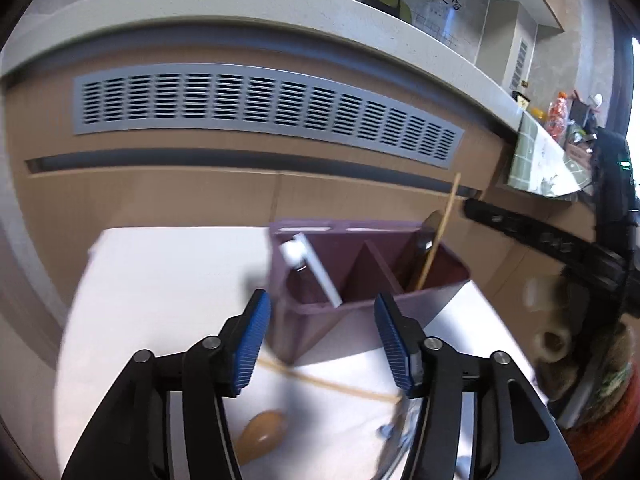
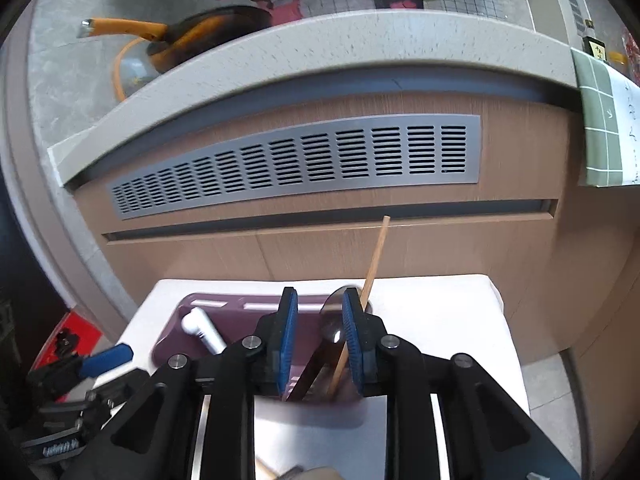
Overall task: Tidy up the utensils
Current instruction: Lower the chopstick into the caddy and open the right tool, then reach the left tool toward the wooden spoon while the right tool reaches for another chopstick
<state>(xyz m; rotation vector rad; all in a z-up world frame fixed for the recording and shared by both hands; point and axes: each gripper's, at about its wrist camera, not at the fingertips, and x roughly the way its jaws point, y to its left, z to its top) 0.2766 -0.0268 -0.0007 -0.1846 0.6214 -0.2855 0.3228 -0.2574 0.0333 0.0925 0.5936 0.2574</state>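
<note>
- The jaws of the left gripper (image 1: 322, 334) are seen spread wide apart, with nothing pressed between the blue pads; the near corner of the utensil holder (image 1: 372, 264) shows in the gap beyond them.
- The jaws of the right gripper (image 2: 320, 340) are seen parted above the holder's right compartment; a chopstick (image 2: 362, 300) runs up just beside the right pad, and whether it is touched by that pad cannot be told. No grip on it is shown.
- The purple utensil holder (image 2: 240, 312) is set on a white table (image 2: 440, 320), toward the far edge, in front of a wooden cabinet front with a grey vent grille (image 2: 300, 164).
- In the left compartment a white-handled utensil (image 1: 312, 270) is leaned, handle up.
- In the right compartment a spoon (image 2: 334, 320) with a brown handle and the upright chopstick (image 1: 438, 236) are stood together, the chopstick tilted and rising well above the rim.
- On the table near the left gripper another chopstick (image 1: 340, 388) is laid flat, running from the holder's base toward the right.
- A wooden spoon bowl (image 1: 262, 432) is seen on the table at the near side, under the left gripper.
- A blurred shiny metal utensil (image 1: 394, 432) lies near the right finger of the left gripper; its kind cannot be told.
</note>
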